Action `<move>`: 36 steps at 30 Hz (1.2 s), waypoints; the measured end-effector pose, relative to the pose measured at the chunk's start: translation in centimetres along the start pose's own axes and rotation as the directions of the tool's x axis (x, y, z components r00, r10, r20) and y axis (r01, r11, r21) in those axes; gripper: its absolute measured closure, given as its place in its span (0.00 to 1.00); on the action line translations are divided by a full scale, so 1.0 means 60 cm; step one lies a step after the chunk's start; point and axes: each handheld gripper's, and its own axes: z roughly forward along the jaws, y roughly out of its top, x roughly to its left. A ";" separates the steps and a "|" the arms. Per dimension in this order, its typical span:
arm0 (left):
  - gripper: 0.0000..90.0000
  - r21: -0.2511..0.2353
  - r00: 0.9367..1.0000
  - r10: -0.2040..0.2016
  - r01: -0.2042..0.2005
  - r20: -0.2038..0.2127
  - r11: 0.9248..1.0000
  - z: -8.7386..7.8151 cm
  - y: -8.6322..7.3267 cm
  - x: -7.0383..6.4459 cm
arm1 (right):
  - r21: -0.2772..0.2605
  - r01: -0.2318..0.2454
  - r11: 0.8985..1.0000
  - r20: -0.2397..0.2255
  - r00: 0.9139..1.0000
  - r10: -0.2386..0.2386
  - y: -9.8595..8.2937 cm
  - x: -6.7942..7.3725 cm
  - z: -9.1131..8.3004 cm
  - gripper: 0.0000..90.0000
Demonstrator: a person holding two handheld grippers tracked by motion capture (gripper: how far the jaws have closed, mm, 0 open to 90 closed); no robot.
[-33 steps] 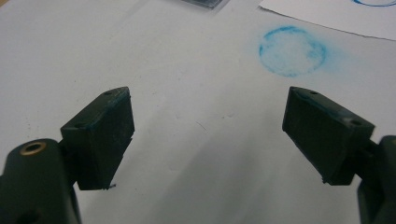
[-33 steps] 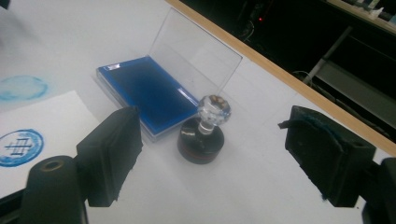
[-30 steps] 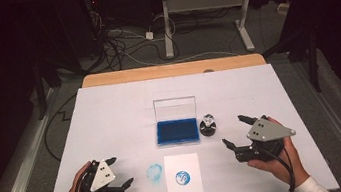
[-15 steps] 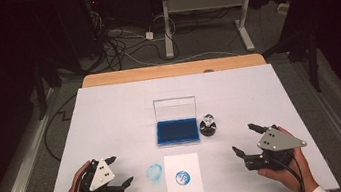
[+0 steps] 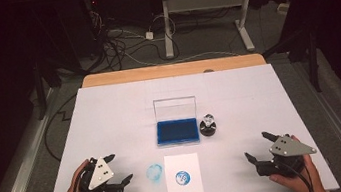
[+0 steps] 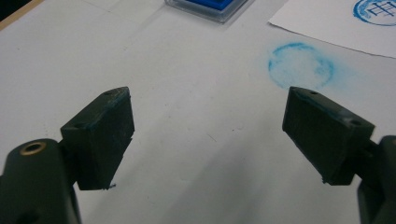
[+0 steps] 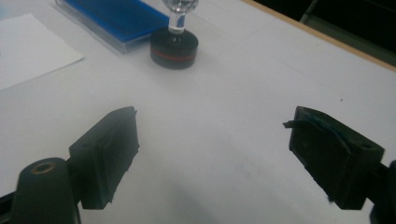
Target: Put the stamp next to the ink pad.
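- Round black stamp with a red band and a clear faceted knob (image 5: 207, 125) stands upright on the white worktop (image 5: 110, 114), just right of the open blue ink pad in its clear plastic case (image 5: 178, 131), touching it or nearly so.
- In the right gripper view the stamp (image 7: 174, 42) sits ahead and to the left, well apart from the jaws.
- White sheet of paper bearing a round blue print (image 5: 183, 178) lies near the front edge, with a smudged blue ring of ink (image 5: 155, 173) on the worktop just to its left.
- Right hand-held gripper (image 5: 262, 150) rests low at the front right with its jaws spread wide and nothing between them; it is the one nearer the stamp.
- Left hand-held gripper (image 5: 117, 170) rests at the front left, jaws likewise spread and empty, pointing toward the ink ring (image 6: 301, 65).
- Handling, as a judgement: the stamp looks small, stiff and light, with a heavier base that keeps it steady.
- The clear knob is probably smooth and slippery; its narrow neck or the black base offers a surer hold.
- Pinching the base from both sides, clear of the ink pad wall, seems safest; the inked face underneath can smear whatever it touches.
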 end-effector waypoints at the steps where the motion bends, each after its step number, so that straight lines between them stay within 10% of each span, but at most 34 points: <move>1: 0.18 -0.002 1.000 -0.001 0.001 -0.004 1.000 -0.001 0.000 0.000 | 0.007 0.001 1.000 -0.001 1.000 -0.001 -0.004 0.000 0.000 0.18; 36: 0.18 -0.014 1.000 0.018 -0.018 0.000 1.000 0.003 0.011 -0.001 | -0.042 0.022 0.999 0.026 0.999 -0.021 0.002 0.017 -0.024 0.18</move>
